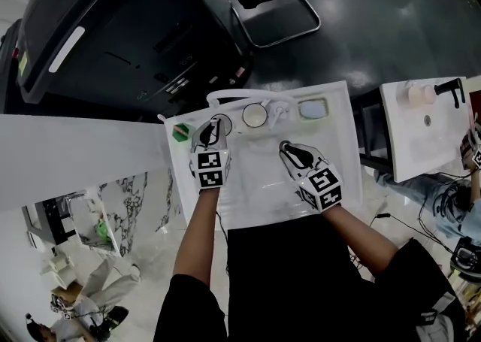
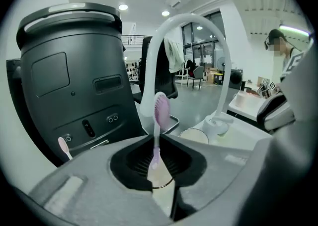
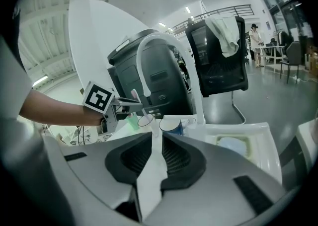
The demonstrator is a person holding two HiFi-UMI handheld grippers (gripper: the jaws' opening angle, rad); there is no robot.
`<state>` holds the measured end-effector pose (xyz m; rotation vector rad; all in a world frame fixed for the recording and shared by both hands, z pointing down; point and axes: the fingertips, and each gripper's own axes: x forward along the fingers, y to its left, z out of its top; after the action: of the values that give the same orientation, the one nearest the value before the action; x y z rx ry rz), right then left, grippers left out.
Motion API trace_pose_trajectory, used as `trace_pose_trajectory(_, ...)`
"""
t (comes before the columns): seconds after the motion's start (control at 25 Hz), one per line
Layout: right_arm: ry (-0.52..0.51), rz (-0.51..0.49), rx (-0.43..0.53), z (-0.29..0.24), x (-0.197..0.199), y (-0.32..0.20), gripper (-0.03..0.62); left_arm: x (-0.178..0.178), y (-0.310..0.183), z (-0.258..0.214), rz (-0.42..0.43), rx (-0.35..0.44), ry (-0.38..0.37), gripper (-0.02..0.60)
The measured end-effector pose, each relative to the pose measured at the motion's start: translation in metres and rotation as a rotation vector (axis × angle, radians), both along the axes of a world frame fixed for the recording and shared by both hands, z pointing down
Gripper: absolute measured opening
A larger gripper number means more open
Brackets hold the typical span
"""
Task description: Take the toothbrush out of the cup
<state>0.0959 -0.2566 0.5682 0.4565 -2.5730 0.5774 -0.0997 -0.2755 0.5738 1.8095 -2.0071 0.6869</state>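
Just now the left gripper (image 2: 155, 143) has its jaws closed on the thin handle of the pink toothbrush (image 2: 161, 111), which stands nearly upright between the ribbed black pads with its bristle head well above them. Below the grip the handle runs down toward the mouth of the clear glass cup (image 3: 144, 119), whose rim shows as a thin arc just under the jaws in the left gripper view; whether the lower end is clear of that rim cannot be told. From the right gripper view the left gripper reaches in from the left, level with the top of the cup, and the brush head pokes up above its fingers. The right gripper (image 3: 155, 140) hangs over the open basin of the white sink (image 1: 263, 190), well apart from the cup, its jaws a narrow slit apart with nothing between them, only the white basin showing through. Along the sink's back edge, in the head view, the glass cup sits under the left gripper, a second cup (image 1: 255, 116) stands just to its right, then the base of the white arched faucet (image 2: 191, 19), then a soap dish (image 1: 313, 110). A small green object (image 1: 180, 133) lies at the sink's left edge. Behind the sink stands a large black machine (image 2: 74, 81).
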Motion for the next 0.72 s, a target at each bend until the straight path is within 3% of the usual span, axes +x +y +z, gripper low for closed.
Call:
trace_pose_trajectory(0.2,0.009,-0.001,0.044,-0.016,-0.011,0.014,0.06,-0.001,0.024,-0.032,0.005,0.071,0.016,0.049)
trace_pose_trajectory(0.36,0.021,0.03,0.067,-0.028,-0.02,0.035,0.06,-0.003,0.054,-0.066,0.068,0.126,-0.003,0.049)
trace_pose_trajectory(0.72,0.039,0.182,0.029,-0.034,-0.031,0.097,0.06,-0.031,0.156,-0.08,0.204,0.056,0.044,0.049)
